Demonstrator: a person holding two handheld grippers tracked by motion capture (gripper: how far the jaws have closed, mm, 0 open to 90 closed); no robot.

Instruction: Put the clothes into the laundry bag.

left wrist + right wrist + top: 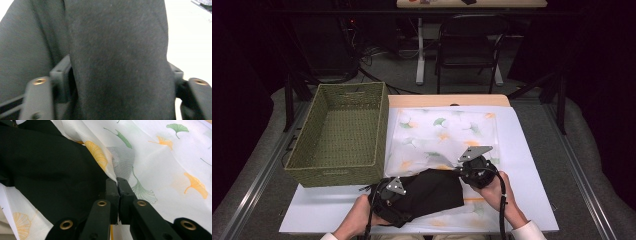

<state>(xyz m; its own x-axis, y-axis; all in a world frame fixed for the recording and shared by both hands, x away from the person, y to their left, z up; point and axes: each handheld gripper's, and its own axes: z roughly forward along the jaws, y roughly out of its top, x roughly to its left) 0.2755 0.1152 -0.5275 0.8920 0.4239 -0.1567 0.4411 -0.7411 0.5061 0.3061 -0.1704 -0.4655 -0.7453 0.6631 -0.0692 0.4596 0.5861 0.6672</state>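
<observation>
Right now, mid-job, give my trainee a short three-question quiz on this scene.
1. True or false: the right gripper is shut on the sheer leaf-print cloth.
2. What lies between the left gripper jaws? A) black garment B) a cable C) a leaf-print cushion
3. What stands left of the leaf-print cloth in the high view?

Key: 1 true; 2 A; 3 the green woven basket.

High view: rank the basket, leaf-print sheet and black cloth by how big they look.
1. Leaf-print sheet and basket: look about alike, and the sheet is partly covered, so unranked.
2. Black cloth: clearly smallest.
</observation>
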